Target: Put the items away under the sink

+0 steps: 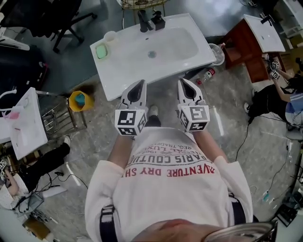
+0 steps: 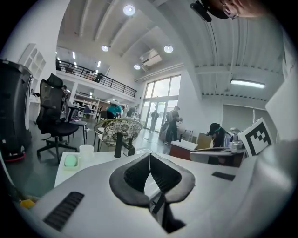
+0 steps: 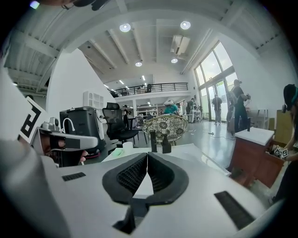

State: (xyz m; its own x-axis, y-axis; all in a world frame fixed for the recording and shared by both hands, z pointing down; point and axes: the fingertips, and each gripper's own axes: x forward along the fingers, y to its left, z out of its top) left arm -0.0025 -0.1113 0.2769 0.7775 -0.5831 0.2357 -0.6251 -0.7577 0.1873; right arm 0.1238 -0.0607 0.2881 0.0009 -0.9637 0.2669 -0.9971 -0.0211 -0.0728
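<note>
a black office chair (image 1: pixel 42 14) stands at upper left on the marbled grey floor (image 1: pixel 227 118), a patterned wicker chair (image 2: pixel 116 131) near it; at right, a brown wooden cabinet (image 1: pixel 244 47), a person in dark clothing (image 1: pixel 270 101) low beside it.

white printed t-shirt (image 1: pixel 166 194), grey left gripper (image 1: pixel 140 84) and right gripper (image 1: pixel 183 82).
</note>
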